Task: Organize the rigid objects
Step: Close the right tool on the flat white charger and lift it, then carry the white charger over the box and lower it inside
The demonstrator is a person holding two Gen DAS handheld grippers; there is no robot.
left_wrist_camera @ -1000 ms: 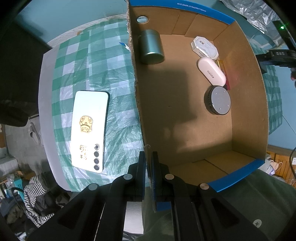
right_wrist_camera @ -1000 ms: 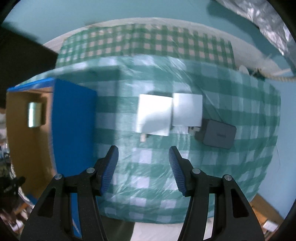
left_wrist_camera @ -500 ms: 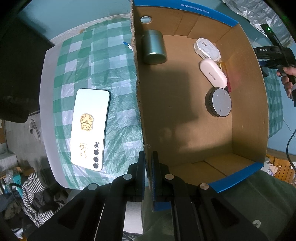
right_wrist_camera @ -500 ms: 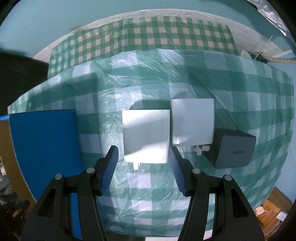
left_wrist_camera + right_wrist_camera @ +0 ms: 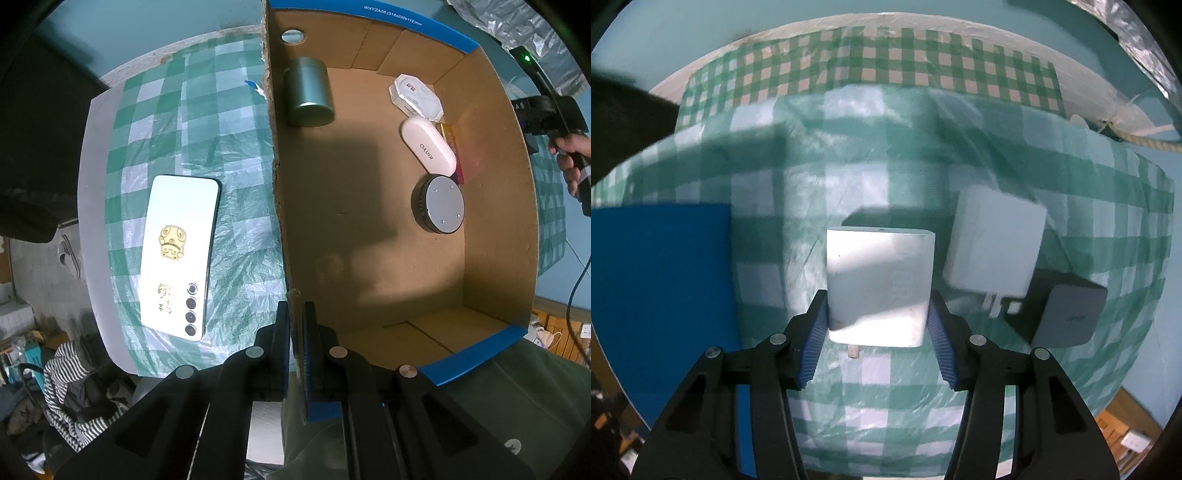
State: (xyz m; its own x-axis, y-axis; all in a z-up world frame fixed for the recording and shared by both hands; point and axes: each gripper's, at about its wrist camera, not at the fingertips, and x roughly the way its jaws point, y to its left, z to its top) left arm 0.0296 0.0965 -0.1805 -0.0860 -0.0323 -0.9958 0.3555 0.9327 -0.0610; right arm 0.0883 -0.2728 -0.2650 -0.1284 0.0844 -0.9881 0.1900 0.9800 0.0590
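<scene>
My right gripper (image 5: 877, 317) is open, with its pads on either side of a white charger (image 5: 881, 282) that lies on the checked cloth. A second white charger (image 5: 995, 254) and a grey charger (image 5: 1065, 314) lie just to its right. My left gripper (image 5: 295, 325) is shut on the left wall of the cardboard box (image 5: 277, 184). Inside the box are a green tin (image 5: 308, 96), a white octagonal case (image 5: 415, 96), a white oval case (image 5: 428, 146) and a round grey disc (image 5: 439, 208). A white phone (image 5: 179, 254) lies left of the box.
The box's blue outer wall (image 5: 661, 295) stands left of the right gripper. The person's hand with the right gripper handle (image 5: 565, 147) shows beyond the box's right wall. The table edge (image 5: 96, 236) runs left of the phone.
My right gripper has moved down and forward onto the left white charger, which now sits between its pads. My left gripper has stayed clamped on the box wall.
</scene>
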